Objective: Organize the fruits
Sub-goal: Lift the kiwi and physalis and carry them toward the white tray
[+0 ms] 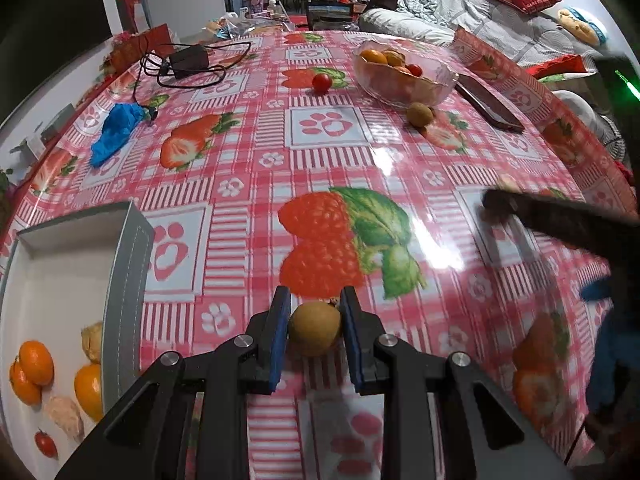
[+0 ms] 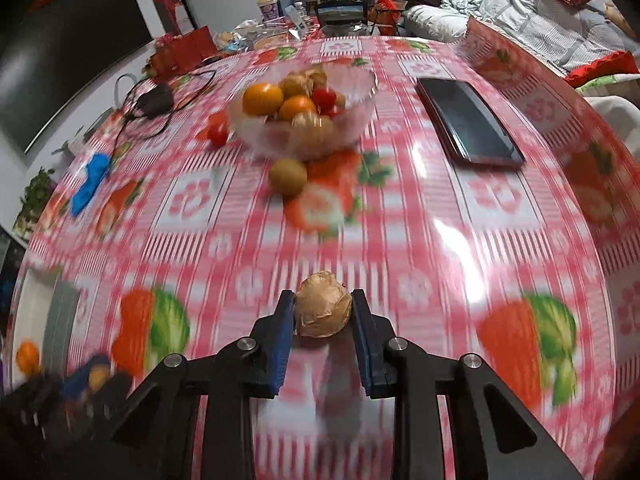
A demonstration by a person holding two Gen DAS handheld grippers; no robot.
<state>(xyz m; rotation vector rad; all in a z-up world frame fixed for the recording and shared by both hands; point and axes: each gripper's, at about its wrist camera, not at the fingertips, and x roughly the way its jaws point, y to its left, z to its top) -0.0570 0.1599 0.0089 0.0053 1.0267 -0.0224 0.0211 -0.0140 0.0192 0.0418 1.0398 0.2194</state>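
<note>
Transfer step: left tool (image 1: 315,312) grips a brown fruit (image 1: 315,328), box (image 1: 124,280) just to its left; right tool (image 2: 323,312) grips a papery fruit (image 2: 323,305). Next: we lower each into the box.

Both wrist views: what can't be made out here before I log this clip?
- Grey box, left view: near end cut off by the frame edge, so its full contents are hidden.
- Glass bowl, right view: motion blur smears the fruit; count unclear.
- Right claw, left view: only a dark blurred streak.
</note>
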